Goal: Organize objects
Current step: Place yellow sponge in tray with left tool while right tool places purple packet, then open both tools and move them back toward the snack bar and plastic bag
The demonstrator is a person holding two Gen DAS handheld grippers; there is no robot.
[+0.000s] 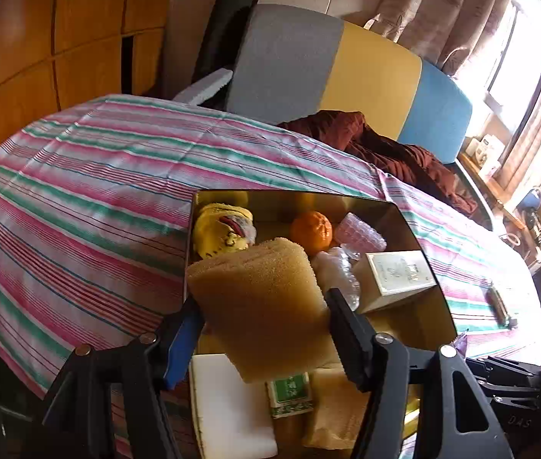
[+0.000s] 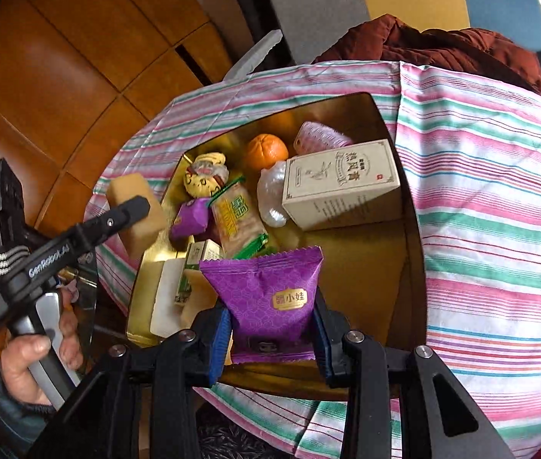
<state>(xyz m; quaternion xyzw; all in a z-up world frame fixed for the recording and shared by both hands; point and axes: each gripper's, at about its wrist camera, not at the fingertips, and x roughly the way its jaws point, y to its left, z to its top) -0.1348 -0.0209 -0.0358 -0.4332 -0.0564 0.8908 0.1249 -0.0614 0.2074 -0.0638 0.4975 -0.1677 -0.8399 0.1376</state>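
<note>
A tan sponge (image 1: 259, 306) was held between the left gripper's (image 1: 264, 329) jaws, a purple snack packet (image 2: 270, 298) clamped in the right gripper's (image 2: 272, 338), both above the crowded gold tray (image 2: 362, 260) of an orange (image 2: 267, 152) and a tea box (image 2: 341, 183).

A table under a striped pink, green and white cloth (image 1: 90, 176) fills the middle. At ten o'clock stands a wall of orange-brown wooden cabinet panels (image 1: 41, 38). At twelve o'clock a sofa back (image 1: 370, 72) shows grey, yellow and blue cushions, with a dark red blanket (image 1: 393, 149) crumpled at its foot. At two o'clock bright daylight pours through a window (image 1: 519, 57) hung with beige patterned curtains (image 1: 442, 7), above a cluttered wooden ledge (image 1: 488, 160).
</note>
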